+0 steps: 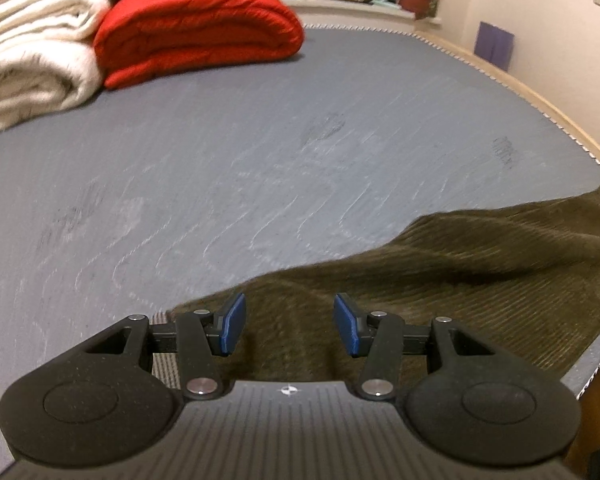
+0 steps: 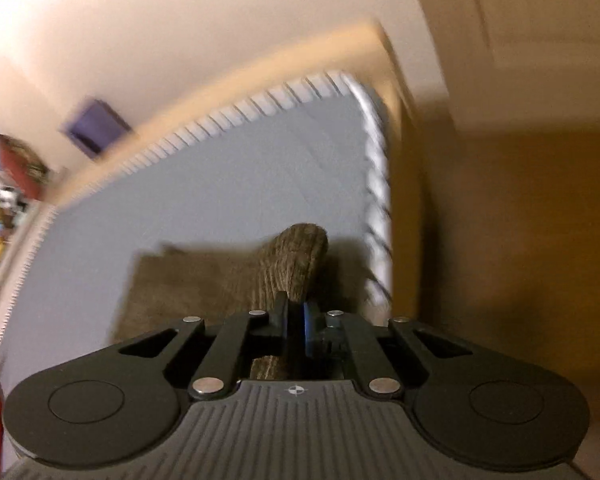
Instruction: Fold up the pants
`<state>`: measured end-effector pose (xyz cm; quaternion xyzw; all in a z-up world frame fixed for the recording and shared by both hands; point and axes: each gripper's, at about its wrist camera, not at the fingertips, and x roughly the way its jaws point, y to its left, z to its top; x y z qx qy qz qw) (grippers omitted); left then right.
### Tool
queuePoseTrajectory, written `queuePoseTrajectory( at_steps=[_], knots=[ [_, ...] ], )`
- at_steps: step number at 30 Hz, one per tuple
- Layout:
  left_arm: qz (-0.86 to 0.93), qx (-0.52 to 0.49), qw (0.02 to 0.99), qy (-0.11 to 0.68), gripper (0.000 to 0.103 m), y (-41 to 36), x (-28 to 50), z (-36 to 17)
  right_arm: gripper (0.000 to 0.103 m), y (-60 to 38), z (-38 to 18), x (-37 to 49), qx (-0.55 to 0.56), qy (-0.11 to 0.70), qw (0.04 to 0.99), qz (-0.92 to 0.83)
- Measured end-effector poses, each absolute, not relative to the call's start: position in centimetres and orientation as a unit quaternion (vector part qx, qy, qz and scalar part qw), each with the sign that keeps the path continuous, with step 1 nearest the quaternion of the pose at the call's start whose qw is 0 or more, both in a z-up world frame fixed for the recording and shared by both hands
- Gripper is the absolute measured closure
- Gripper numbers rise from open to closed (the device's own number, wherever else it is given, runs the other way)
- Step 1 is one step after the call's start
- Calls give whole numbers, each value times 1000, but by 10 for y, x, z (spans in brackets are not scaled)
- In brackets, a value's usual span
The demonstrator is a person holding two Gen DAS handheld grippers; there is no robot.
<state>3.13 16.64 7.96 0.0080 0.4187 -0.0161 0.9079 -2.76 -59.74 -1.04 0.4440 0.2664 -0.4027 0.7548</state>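
Pants (image 1: 440,280) olive corduroy, rumpled, right claw (image 2: 296,320) pinching

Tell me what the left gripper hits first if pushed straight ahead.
Probably the olive corduroy pants: the left gripper, jaws open, points over that fabric on the grey mattress. Height above it is unclear.

Left gripper (image 1: 290,324) fingers spread; right gripper (image 2: 296,320) fingers pinched together.

A grey mattress (image 1: 260,152) with white-stitched edge fills the room — cream walls (image 1: 540,8), folded blankets (image 1: 196,28) at its far-left corner.
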Motion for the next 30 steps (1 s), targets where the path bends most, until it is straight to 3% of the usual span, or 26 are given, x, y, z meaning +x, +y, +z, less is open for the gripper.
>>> queuePoseTrajectory(
  at_steps=[1, 2, 5, 9, 14, 20, 23, 24, 25, 27, 30],
  knots=[
    [-14, 7, 906, 424, 49, 169, 32, 77, 73, -594, -6, -28, 428, 263, 756, -420],
    [-13, 7, 903, 429, 49, 171, 31, 75, 68, -587, 4, -26, 401, 255, 761, -441],
    [-11, 12, 902, 431, 49, 173, 29, 73, 61, -562, 36, -17, 324, 207, 795, -469],
    [-5, 12, 903, 430, 46, 177, 26, 72, 47, -525, 56, 21, 313, 199, 870, -326],
    [4, 19, 901, 433, 46, 182, 26, 68, 47, -467, 39, 94, 309, 272, 896, -170],
    [5, 34, 901, 432, 46, 188, 25, 61, 41, -437, 1, 153, 299, 368, 855, -212],
    [3, 46, 900, 434, 46, 189, 26, 56, 41, -425, -4, 165, 278, 370, 852, -244],
    [2, 49, 899, 434, 45, 189, 26, 55, 45, -422, -4, 169, 268, 370, 853, -255],
    [1, 53, 900, 434, 45, 189, 27, 55, 72, -420, -5, 170, 258, 368, 851, -273],
    [-1, 63, 900, 431, 45, 186, 28, 54, 97, -425, -10, 169, 276, 354, 846, -288],
    [-9, 67, 902, 426, 45, 183, 29, 54, 98, -437, -6, 168, 291, 309, 848, -316]
  ],
)
